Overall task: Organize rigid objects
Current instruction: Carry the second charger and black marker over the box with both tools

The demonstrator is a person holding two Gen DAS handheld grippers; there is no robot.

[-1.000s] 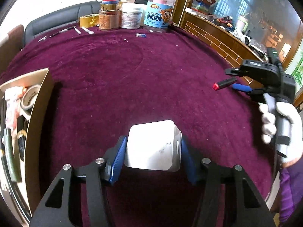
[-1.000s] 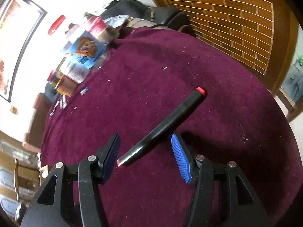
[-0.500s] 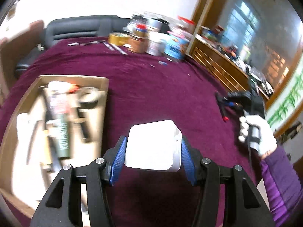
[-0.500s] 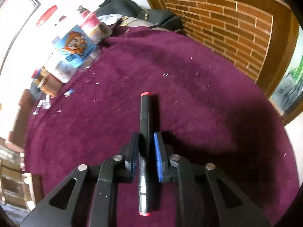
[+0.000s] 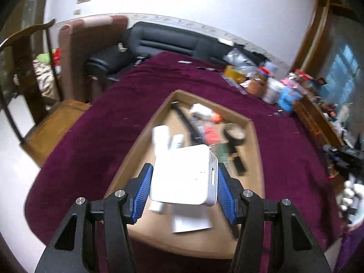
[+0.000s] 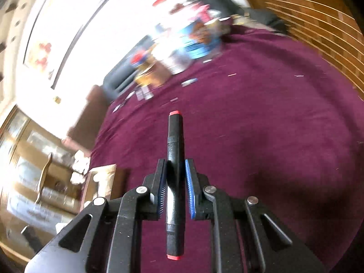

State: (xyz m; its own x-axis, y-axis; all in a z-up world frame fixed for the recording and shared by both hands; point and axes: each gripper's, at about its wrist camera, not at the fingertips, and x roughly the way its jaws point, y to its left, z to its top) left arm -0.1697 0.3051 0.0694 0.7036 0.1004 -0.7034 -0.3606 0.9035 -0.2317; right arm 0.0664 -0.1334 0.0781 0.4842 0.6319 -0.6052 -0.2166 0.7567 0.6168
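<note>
Two grippers, both loaded. Left gripper (image 5: 184, 188): blue pads clamp the two sides of a white box (image 5: 185, 174), flat square shape with rounded corners and a small slot on its right edge; jaws about half spread, box held clear above a cardboard tray (image 5: 257, 136). Tray sits on the maroon tablecloth (image 5: 91, 136) and already carries stuff: a white tube (image 5: 160, 136), a black strap-like piece (image 5: 188, 122), a tape roll (image 5: 235, 134), something red and orange, a white sheet (image 5: 191, 223) near the close edge; much of it motion-blurred, can't name more. Right gripper (image 6: 174, 188): jaws narrow, pinched on a black marker (image 6: 174, 159) with red ends, marker lined up along the fingers, one red tip sticking out forward, the other back toward the camera. Marker is off the cloth, held over an open stretch of tablecloth (image 6: 273, 125). In the left wrist view the right gripper shows at the far right edge, gripped by a white-gloved hand (image 5: 348, 198) with a purple sleeve below it. Farther out: a cluster of jars and containers (image 5: 270, 86) at the table's far side, blurred in both views; black sofa (image 5: 163, 41) and a brown chair (image 5: 75, 52) behind the table; wooden cabinet with brick-pattern panel (image 6: 318, 22) at the right wrist view's upper right.
</note>
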